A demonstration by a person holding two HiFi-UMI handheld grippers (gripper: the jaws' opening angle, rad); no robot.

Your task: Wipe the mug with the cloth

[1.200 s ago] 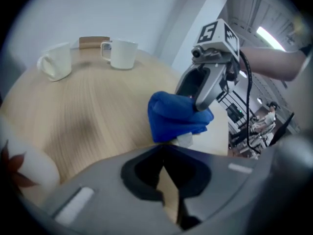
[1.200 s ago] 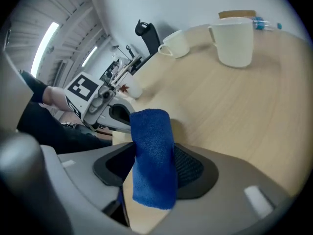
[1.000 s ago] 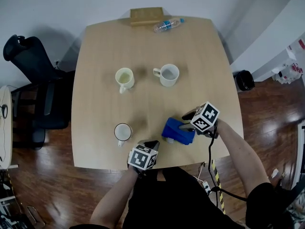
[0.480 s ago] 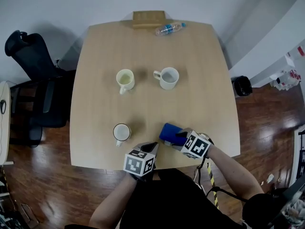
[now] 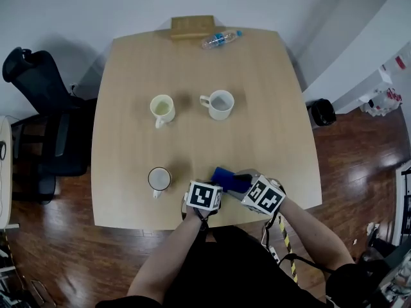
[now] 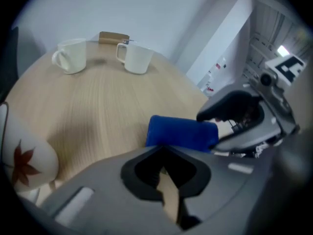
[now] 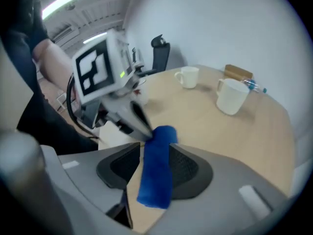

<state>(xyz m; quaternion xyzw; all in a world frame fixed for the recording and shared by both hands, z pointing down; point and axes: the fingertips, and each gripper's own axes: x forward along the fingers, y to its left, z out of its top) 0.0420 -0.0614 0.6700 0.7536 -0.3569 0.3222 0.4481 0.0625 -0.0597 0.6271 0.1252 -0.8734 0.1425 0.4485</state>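
Note:
My right gripper (image 5: 236, 182) is near the table's front edge, its jaws closing on a folded blue cloth (image 5: 225, 177) that runs between the pads (image 7: 188, 168) and sticks out past them. In the right gripper view the cloth (image 7: 156, 175) stands on edge. My left gripper (image 5: 216, 183) is shut and empty, and its tip (image 7: 145, 132) meets the cloth's far end. A white mug with a red leaf (image 5: 158, 179) stands left of both grippers. A pale yellow mug (image 5: 162, 108) and a white mug (image 5: 218, 104) stand mid-table.
A wooden block (image 5: 192, 25) and a lying water bottle (image 5: 219, 38) are at the table's far edge. A black office chair (image 5: 38, 108) stands to the left, a dark bin (image 5: 321, 111) on the wood floor to the right.
The right gripper carried the blue cloth left and nearer the front edge. The left gripper moved right until its tip met the cloth.

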